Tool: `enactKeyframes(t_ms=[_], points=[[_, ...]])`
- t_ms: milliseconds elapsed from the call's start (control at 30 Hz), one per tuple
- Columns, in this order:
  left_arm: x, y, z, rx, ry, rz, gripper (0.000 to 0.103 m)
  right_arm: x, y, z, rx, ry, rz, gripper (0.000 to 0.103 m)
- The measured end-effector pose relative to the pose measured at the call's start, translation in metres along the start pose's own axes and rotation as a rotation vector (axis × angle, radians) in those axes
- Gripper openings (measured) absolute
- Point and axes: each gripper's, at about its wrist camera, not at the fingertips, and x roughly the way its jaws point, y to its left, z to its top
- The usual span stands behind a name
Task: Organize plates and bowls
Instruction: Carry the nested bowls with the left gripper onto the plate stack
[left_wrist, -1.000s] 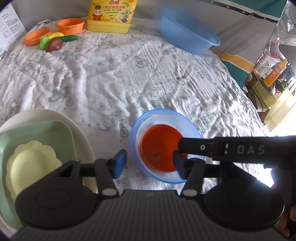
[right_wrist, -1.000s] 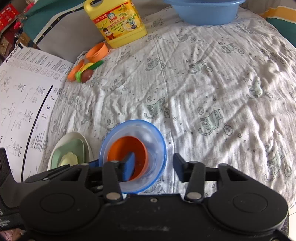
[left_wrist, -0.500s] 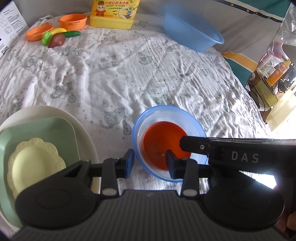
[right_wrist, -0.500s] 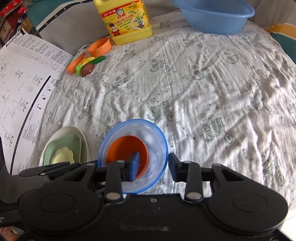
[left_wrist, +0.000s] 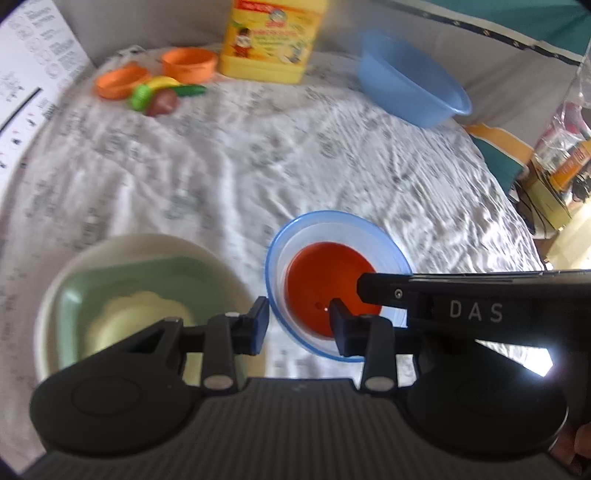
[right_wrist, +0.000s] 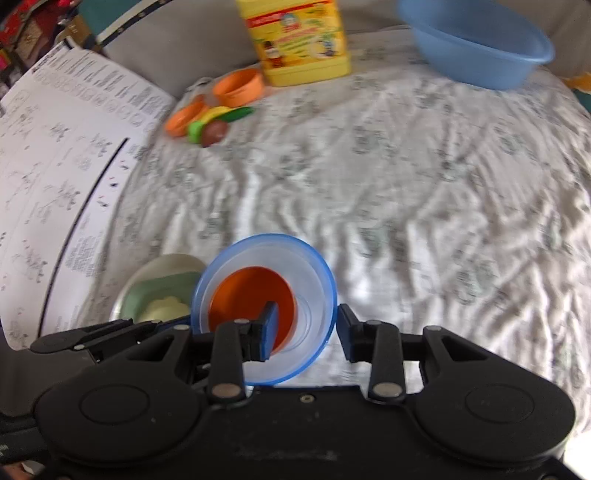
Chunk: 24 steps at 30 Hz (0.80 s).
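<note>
A blue-rimmed clear bowl with an orange bowl nested inside it is held between both grippers above the bedsheet. My left gripper is closed on the bowl's left rim, one finger inside, one outside. My right gripper is closed on the right rim the same way. A stack of plates sits to the left: white, then green, then a small yellow scalloped plate on top.
At the back stand a yellow detergent jug, a large blue basin, orange toy bowls and toy vegetables. A printed sheet lies at the left. The bed edge drops off at right.
Both grippers have narrowed onto the bowl's rim. The nested bowls have lifted off the sheet, and the far objects now appear closer in both views.
</note>
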Motion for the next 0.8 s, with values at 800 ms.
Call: enactKeyframes(t_ms=[800], points=[[-0.051,0.104,-0.031,-0.137,0.002,0.107,0.035,0.039,0.110,-0.001,-0.155,0.152,0.148,0.035]])
